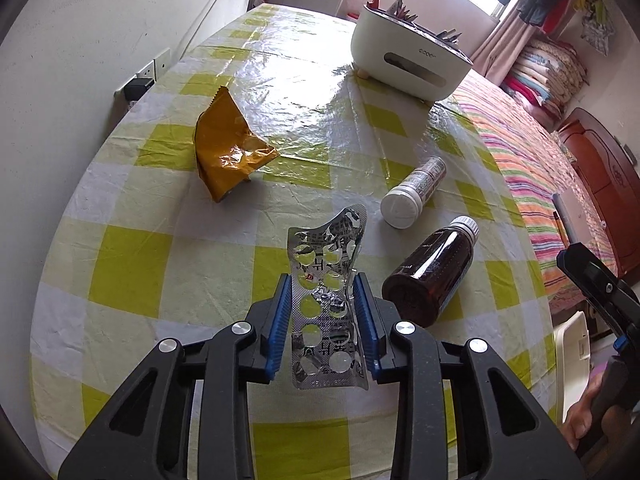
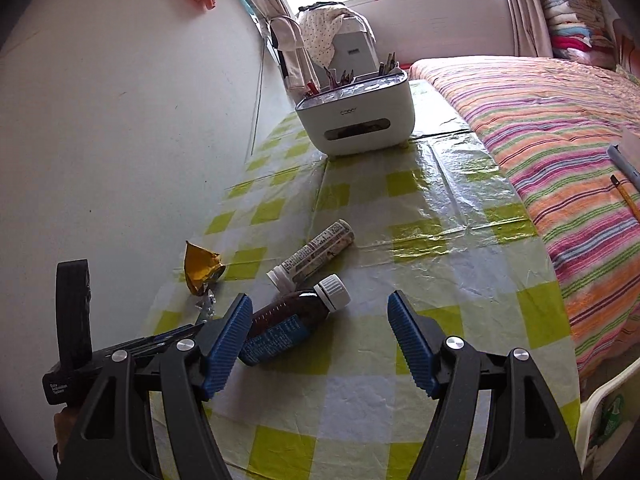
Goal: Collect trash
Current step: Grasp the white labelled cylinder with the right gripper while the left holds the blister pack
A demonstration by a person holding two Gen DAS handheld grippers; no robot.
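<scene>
Pill strip (image 1: 329, 304): empty foil blister sheet, held between the blue pads of the left gripper (image 1: 325, 312), lifted above the near part of the table (image 1: 132, 264). It looks very light, thin and springy; its free end already curls, so a hold on the long edges near the middle seems best.
Left fingers: narrow, closed on the strip.
Right gripper (image 2: 318, 340): fingers wide apart, holding nothing, low over the near edge.
Brown bottle (image 2: 288, 316): lying on its side just beside the left pad; probably hard, smooth, able to roll.
White bottle (image 1: 412, 194): lying behind it.
Yellow wrapper (image 1: 228, 152): crumpled, toward the wall edge; soft and light, I think.
White box (image 1: 408, 60): far end.
</scene>
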